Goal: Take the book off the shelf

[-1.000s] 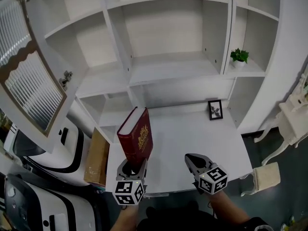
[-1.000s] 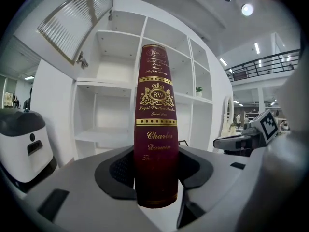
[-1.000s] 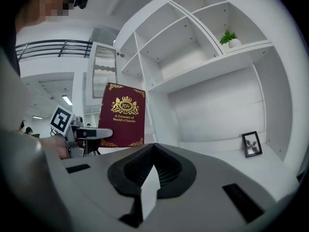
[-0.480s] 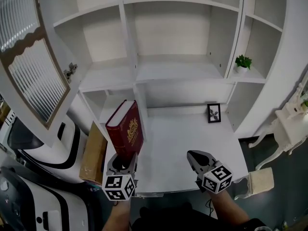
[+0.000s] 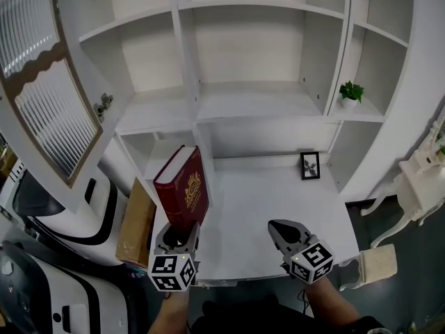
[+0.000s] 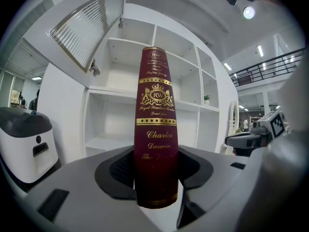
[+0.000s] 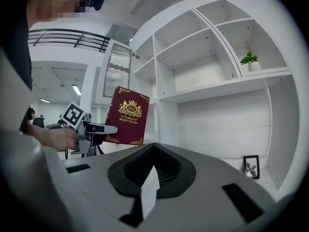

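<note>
A dark red book [image 5: 182, 190] with gold lettering stands upright in my left gripper [image 5: 178, 234], out in front of the white shelf unit [image 5: 250, 103] and above the desk's left front corner. In the left gripper view the book's spine [image 6: 156, 129] fills the gap between the jaws of the left gripper [image 6: 155, 170], whose pads press on its lower end. My right gripper [image 5: 284, 232] hovers over the desk's front edge, shut and empty. The right gripper view shows the right gripper [image 7: 153, 151] closed, with the book's cover [image 7: 127, 122] off to the left.
The white desk top [image 5: 278, 197] carries a small framed picture [image 5: 310, 164] at the back. A potted plant [image 5: 350, 91] sits on a right shelf. A ribbed-glass cabinet door [image 5: 42, 96] hangs open at left. A cardboard box [image 5: 137, 223] and a white machine [image 5: 42, 207] stand left of the desk.
The left gripper and the book have shifted a little to the left, mostly in the first half second. The right gripper has hardly moved.
</note>
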